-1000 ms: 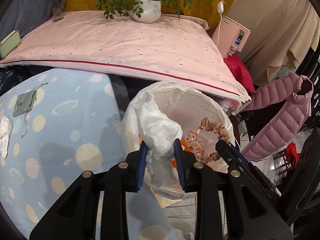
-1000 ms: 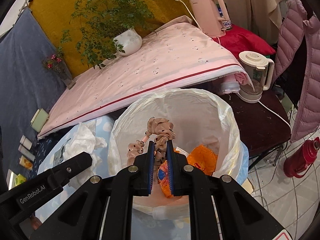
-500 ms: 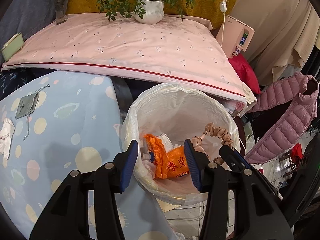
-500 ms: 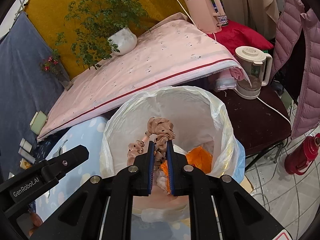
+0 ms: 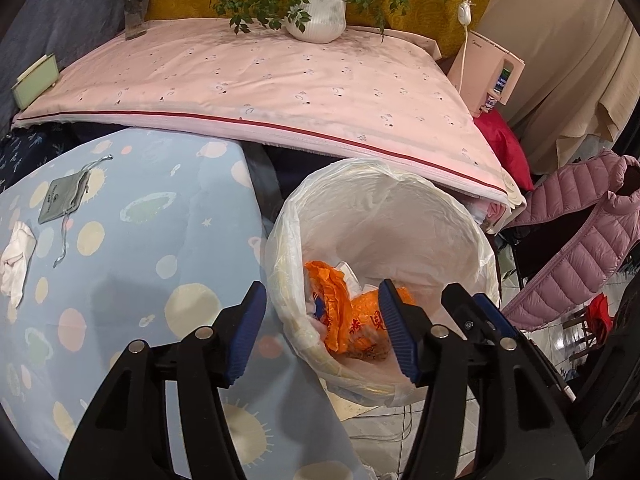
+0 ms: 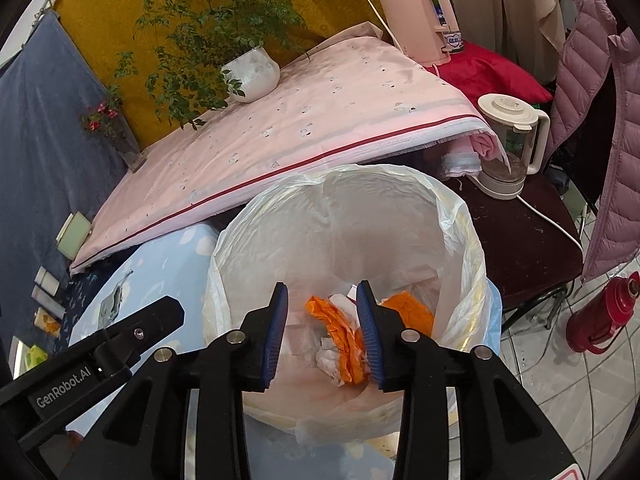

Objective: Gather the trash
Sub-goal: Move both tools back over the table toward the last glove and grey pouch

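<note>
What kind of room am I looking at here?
Most likely a lived-in room of a home: a potted plant on a pink cloth-covered surface, an electric kettle on a side table, and a lined trash bin.

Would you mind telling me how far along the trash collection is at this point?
Done: orange wrappers and crumpled white paper lie inside the lined bin. In hand: nothing; the left tongs and right tongs have just been opening, empty above the bin. Left: a white tissue and a grey pouch on the blue spotted cloth.
</note>
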The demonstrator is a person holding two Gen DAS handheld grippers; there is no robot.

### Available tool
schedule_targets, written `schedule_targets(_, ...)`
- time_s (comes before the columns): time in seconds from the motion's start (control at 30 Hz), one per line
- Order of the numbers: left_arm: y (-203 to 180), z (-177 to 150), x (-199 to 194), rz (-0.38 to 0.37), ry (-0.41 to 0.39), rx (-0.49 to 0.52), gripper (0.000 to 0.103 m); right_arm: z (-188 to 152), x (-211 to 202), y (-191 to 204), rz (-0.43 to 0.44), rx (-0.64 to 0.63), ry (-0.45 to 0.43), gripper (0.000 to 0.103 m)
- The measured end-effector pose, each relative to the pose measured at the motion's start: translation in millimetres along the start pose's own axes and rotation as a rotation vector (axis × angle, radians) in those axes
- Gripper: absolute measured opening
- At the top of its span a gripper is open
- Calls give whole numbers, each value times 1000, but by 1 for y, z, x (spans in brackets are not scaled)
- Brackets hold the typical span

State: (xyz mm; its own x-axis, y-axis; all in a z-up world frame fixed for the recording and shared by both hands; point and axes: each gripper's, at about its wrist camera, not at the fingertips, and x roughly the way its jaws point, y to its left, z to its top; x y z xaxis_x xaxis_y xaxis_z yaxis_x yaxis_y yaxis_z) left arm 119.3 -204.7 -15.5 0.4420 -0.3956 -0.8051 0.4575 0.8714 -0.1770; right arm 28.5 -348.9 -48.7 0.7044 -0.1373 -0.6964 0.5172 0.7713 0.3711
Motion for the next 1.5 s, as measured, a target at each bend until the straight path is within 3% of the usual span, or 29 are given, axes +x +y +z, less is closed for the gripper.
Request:
schedule_targets(0.83,59,-11,-19,26,-23,-96,56,-14,-4,50,12,-97,14,40)
schedule_targets(1.5,198,-35,-36,186,-38,-276,56,-53,15,153,74,-273,82,40)
